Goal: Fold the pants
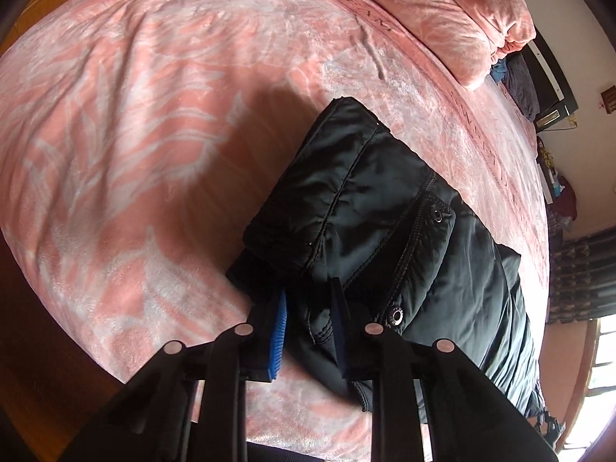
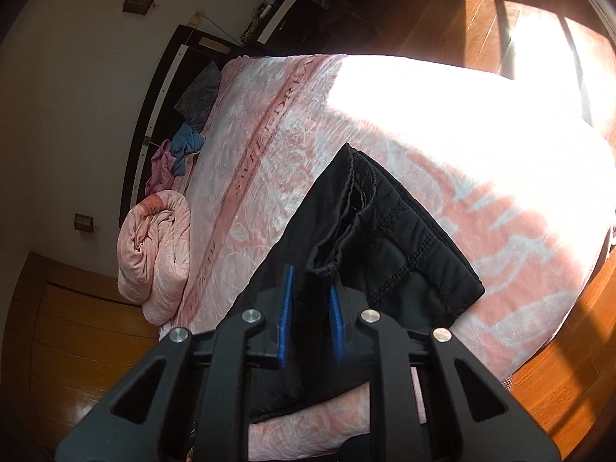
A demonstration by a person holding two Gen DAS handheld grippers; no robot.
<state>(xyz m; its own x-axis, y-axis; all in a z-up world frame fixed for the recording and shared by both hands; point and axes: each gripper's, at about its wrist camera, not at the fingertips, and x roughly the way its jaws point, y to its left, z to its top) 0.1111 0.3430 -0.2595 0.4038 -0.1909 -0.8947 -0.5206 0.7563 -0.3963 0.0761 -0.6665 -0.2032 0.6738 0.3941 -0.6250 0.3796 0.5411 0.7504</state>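
Pants [image 1: 385,208] — black, quilted, slightly glossy with metal snaps — lie folded on our plush pink leaf-patterned blanket [image 1: 154,115]; our left gripper [image 1: 308,308] pinches their padded edge. Our right gripper [image 2: 310,300], ribbed blue pads narrowed, clamps the gathered waistband fabric.

The left wrist view sits just behind the left tool [image 1: 308,300] and looks steeply down along its fingers, very close to the black padded pants [image 1: 385,208] on the pink-and-white patterned fleece bed cover [image 1: 134,115]; the rolled pink quilt [image 1: 454,11] lies at its upper right. The right wrist view sits behind the right tool [image 2: 312,296] and looks down at a shallower slant, reaching the white wall [image 2: 77,96] and sunlit wooden floor [image 2: 442,11]. Both views share the pants, bed cover and quilt.
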